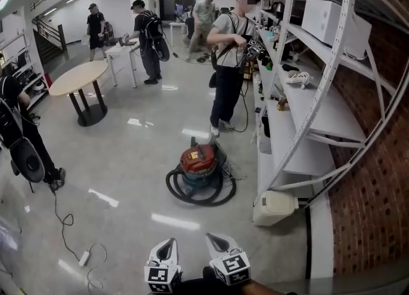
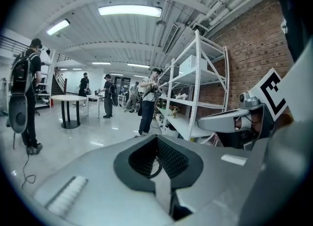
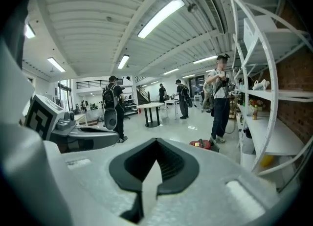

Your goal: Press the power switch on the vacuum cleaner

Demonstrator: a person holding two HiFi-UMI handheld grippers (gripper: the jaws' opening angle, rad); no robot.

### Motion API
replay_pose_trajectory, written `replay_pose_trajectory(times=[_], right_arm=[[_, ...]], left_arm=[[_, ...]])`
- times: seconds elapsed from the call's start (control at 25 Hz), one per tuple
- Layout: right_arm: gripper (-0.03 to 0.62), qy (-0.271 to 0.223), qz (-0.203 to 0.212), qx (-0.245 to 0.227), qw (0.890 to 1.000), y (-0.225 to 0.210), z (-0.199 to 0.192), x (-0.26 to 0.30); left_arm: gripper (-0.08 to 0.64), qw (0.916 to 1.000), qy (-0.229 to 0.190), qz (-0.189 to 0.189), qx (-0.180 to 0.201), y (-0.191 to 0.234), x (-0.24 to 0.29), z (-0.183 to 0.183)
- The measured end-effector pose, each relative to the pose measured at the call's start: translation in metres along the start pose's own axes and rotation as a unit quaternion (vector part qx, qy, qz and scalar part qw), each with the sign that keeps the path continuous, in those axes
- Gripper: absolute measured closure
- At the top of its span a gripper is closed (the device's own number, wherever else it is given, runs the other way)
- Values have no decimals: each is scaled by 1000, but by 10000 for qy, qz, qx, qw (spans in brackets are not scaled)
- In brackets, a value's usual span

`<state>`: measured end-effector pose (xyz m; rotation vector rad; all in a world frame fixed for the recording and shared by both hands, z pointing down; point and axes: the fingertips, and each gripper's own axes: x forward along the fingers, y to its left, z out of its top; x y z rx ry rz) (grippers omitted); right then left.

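Observation:
The vacuum cleaner (image 1: 197,163) stands on the floor in the middle of the head view, with a red lid, a teal body and a black hose (image 1: 182,193) coiled around it. In the right gripper view the vacuum cleaner (image 3: 204,144) shows small and far off, beyond the jaw tips. My left gripper (image 1: 169,244) and right gripper (image 1: 215,240) hang side by side at the bottom edge, well short of the machine. Each has its jaws closed together with nothing between them, as seen on the left gripper (image 2: 157,144) and the right gripper (image 3: 156,146). I cannot make out the power switch.
White shelving (image 1: 300,118) runs along the brick wall on the right, with a white bin (image 1: 275,207) at its foot. A person (image 1: 227,64) stands just behind the vacuum. A power strip with cable (image 1: 84,258) lies at lower left. Further back are a round table (image 1: 78,78) and other people.

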<state>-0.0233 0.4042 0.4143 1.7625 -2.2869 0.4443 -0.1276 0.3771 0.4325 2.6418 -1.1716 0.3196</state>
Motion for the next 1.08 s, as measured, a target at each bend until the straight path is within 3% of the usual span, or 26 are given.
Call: replay_pose_trajectory(times=[0.32,0.64,1.08], right_arm=[[601,-147,-402,-25,9991,18,1,-15],[601,-30,-707,90,9975,21,-13,-22],[601,-92,-820,125,9965,29,-6,-27]], left_arm=[[545,9995,-178,-263,65,9,-12,-1],[545,9980,-87,-615,150,6,-12,-5],[545,9961,-90,-849,236,4,-14,0]])
